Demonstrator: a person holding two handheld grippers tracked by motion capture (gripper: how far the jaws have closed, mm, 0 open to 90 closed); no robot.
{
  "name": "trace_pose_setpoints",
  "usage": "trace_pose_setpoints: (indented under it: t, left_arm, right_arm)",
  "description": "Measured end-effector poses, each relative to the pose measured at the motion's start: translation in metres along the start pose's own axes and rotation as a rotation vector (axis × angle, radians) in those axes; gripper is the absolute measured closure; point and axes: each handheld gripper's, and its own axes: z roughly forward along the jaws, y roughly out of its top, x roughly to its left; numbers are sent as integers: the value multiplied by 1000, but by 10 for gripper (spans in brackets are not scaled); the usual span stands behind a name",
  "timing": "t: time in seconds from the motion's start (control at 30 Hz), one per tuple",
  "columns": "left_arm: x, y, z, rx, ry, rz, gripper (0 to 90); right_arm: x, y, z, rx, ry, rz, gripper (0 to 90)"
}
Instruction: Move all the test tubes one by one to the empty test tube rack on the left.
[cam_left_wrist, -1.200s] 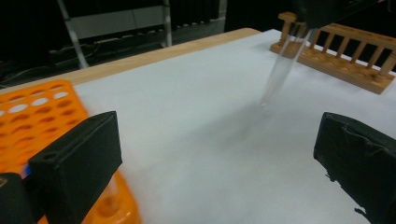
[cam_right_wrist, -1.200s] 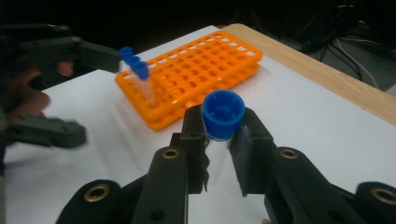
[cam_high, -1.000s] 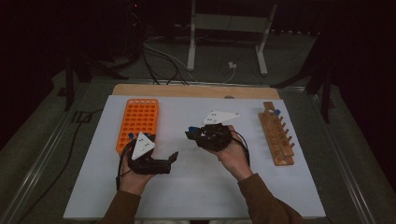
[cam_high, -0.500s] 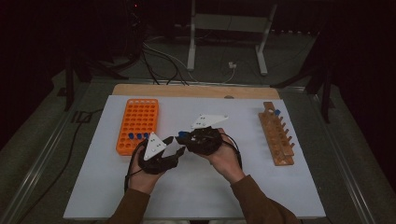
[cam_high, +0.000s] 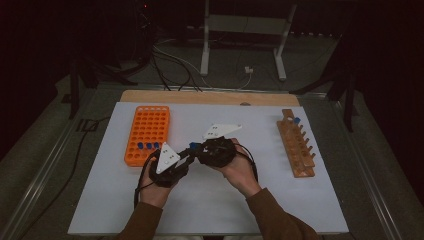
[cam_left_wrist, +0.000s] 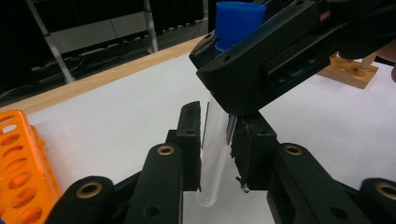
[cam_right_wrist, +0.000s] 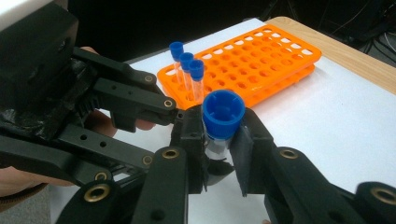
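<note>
Left gripper, just closing, and right gripper both pinch capped tube; orange rack beside, 3 tubes.

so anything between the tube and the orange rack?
Nothing visible. Both hand-held grippers, left and right, are shut on the tube; the white mat toward the orange rack is bare, with many holes free.

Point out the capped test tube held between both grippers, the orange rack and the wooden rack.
test tube (cam_left_wrist: 214, 140), left gripper view, clear glass body.
orange rack (cam_high: 148, 131), high view, its holed top.
wooden rack (cam_high: 296, 147), high view, middle of its board.
</note>
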Motion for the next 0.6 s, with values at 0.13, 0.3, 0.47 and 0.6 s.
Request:
trace_pose_setpoints:
  t: [0.13,0.3,0.47,0.6]
  left_arm:
    - [-1,0,0,0,1,8,777]
    - [5,-1,-3,2,4,-9,780]
    - [16,-4,-11,-7,22,-52,780]
    - [28,-6,-21,-19,41,-81,781]
  right_arm:
    - [-1,0,0,0,3,1,745]
    - [-6,-1,-6,-30,10,39,470]
    - [-12,-4,-14,-21,-39,50,189]
    - [-19,-12,-22,-10,-80,65,94]
